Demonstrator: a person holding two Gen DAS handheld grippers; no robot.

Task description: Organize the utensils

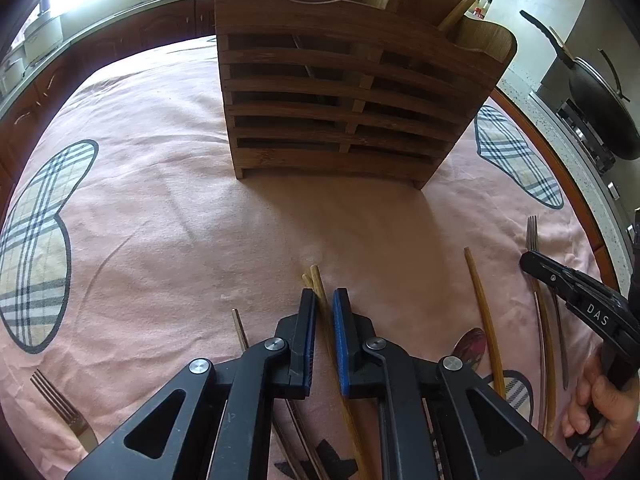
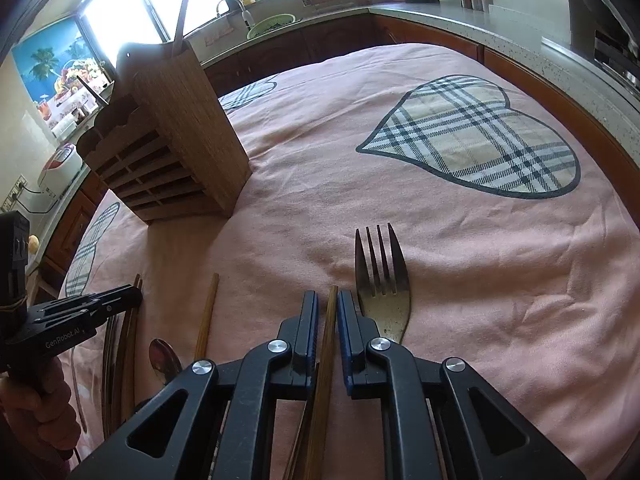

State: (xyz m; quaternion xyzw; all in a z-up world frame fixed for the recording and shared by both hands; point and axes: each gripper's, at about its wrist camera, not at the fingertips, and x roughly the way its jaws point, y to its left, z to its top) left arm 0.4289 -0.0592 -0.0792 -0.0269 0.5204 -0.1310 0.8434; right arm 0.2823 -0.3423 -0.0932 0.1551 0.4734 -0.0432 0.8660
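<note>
The left gripper (image 1: 325, 294) has narrow fingers around a chopstick pair (image 1: 314, 276); the right gripper (image 2: 328, 298) has narrow fingers around a single chopstick (image 2: 331, 312). Whether either is gripping, I cannot tell. A fork (image 2: 380, 280), spoon (image 2: 163, 356) and more chopsticks lie on the tabletop (image 2: 440, 272). Beyond, the wooden utensil holder (image 1: 344, 92) already holds a few pieces, so most sorting seems left.

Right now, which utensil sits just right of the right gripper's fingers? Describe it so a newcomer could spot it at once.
Start at the wooden holder on the pink cloth, then come toward the camera to the right gripper. Beside its right finger lies a fork, tines pointing away. It is the only metal piece there; the chopstick between the fingers is brown and thin.
</note>
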